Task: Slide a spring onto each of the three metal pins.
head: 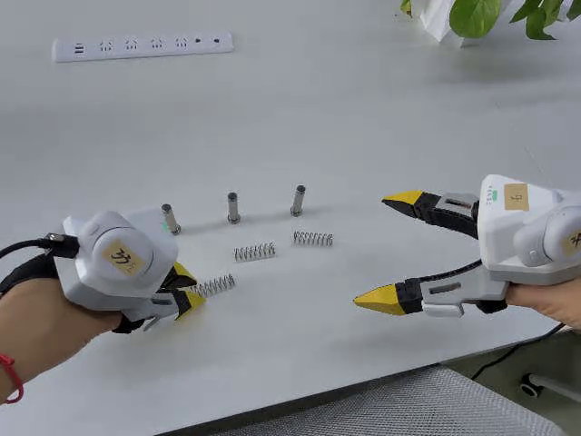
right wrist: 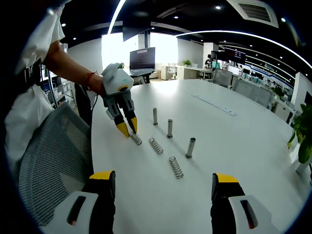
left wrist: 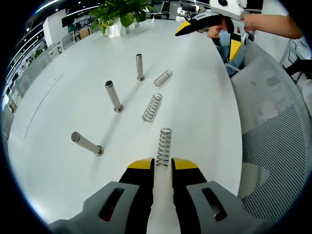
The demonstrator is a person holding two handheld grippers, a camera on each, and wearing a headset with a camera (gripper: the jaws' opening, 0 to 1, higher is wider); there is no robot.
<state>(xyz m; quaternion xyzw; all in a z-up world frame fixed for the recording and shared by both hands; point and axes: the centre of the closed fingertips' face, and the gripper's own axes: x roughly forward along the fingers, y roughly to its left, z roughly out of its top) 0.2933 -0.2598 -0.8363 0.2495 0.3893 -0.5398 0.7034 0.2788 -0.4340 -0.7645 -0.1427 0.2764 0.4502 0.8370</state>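
Three short metal pins stand upright in a row on the white table: left pin [head: 170, 219], middle pin [head: 233, 207], right pin [head: 298, 200]. All three are bare. In front of them lie two loose springs [head: 255, 252] [head: 312, 238]. A third spring [head: 213, 287] [left wrist: 164, 145] lies nearer me, and my left gripper [head: 188, 292] [left wrist: 163, 165] is shut on its near end. The spring still rests on the table. My right gripper [head: 381, 250] [right wrist: 163, 176] hovers wide open to the right of the pins, holding nothing.
A white power strip [head: 142, 45] lies at the far left of the table. A potted plant [head: 472, 14] stands at the far right corner. A grey mesh chair [head: 408, 404] sits below the table's near edge.
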